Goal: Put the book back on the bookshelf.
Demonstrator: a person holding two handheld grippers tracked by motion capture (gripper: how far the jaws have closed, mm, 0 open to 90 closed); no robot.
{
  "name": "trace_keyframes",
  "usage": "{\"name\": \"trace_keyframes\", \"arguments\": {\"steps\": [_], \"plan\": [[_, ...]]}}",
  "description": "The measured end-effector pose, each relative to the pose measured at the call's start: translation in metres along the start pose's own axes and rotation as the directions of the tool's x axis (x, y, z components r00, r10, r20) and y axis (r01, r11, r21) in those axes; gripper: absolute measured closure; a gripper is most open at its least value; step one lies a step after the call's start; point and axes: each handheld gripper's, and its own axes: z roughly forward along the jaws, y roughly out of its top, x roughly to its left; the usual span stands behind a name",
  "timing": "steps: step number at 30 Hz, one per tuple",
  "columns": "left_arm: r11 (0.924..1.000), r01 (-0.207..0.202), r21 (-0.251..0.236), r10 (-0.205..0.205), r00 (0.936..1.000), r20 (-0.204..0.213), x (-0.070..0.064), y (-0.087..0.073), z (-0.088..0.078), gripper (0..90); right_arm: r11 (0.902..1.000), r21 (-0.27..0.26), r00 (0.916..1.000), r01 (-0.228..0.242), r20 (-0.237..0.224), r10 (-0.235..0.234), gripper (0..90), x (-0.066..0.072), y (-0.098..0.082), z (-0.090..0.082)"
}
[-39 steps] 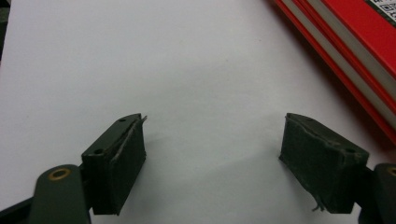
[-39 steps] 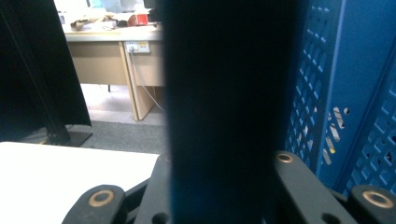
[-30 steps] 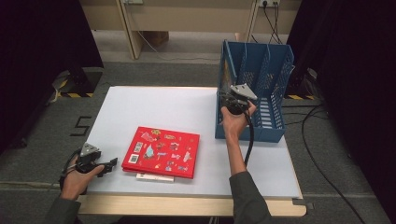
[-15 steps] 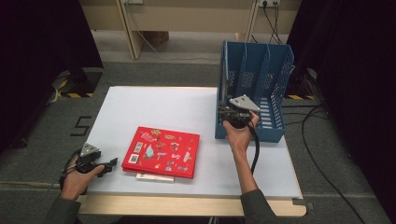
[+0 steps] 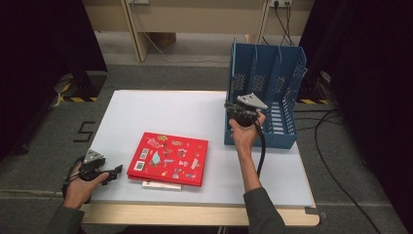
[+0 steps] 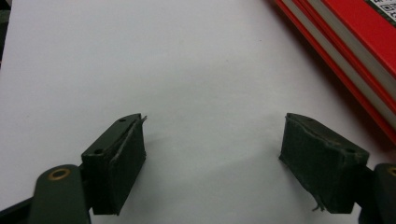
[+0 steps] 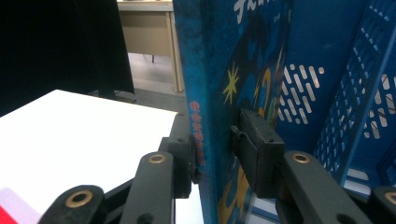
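A thin blue book (image 7: pixel 219 70) with yellow stars on its cover stands upright at the front left corner of the blue file rack (image 5: pixel 272 73). My right gripper (image 7: pixel 212 135) is shut on it, one pad on the spine side and one on the cover. In the high view that right gripper (image 5: pixel 233 108) is held at the rack's left front. A red sticker-covered book (image 5: pixel 168 158) lies flat near the table's front. My left gripper (image 5: pixel 117 171) rests just left of it, open and holding nothing. In the left gripper view the red book's edge (image 6: pixel 355 42) runs along the upper right, beyond my left gripper (image 6: pixel 215 158).
The rack's perforated dividers (image 7: pixel 336 93) stand right behind the blue book. A thin white-edged item (image 5: pixel 160 185) sticks out from under the red book. The white table (image 5: pixel 160 112) is bare at the back left. Cables (image 5: pixel 336 126) trail on the floor at the right.
The right hand has shifted slightly at the rack's front corner and the grey plate on its gripper has tilted over. The left hand has kept still.
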Motion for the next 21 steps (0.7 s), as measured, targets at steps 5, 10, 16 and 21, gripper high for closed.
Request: {"name": "trace_keyframes", "arguments": {"steps": [5,10,16,21], "plan": [[1.0000,0.000,0.000,0.000,1.0000,0.000,0.000,0.000,0.000,20.5,0.9998,0.004,0.9998,0.019,0.008,-0.019,66.8,0.003,0.001,0.002],[1.0000,0.000,0.001,0.000,1.0000,0.000,0.000,0.000,0.000,20.5,1.0000,0.001,0.9999,-0.002,-0.017,0.002,62.1,0.001,-0.003,-0.002],[1.0000,0.000,-0.001,0.000,1.0000,0.000,0.000,0.000,0.000,20.5,0.9995,-0.030,0.9997,0.008,-0.024,-0.009,48.9,0.001,-0.003,-0.022],[1.0000,0.000,-0.001,0.000,1.0000,-0.001,0.000,0.000,0.000,20.5,0.9988,-0.033,0.9978,0.036,-0.055,-0.037,42.5,0.009,-0.003,-0.048]]}}
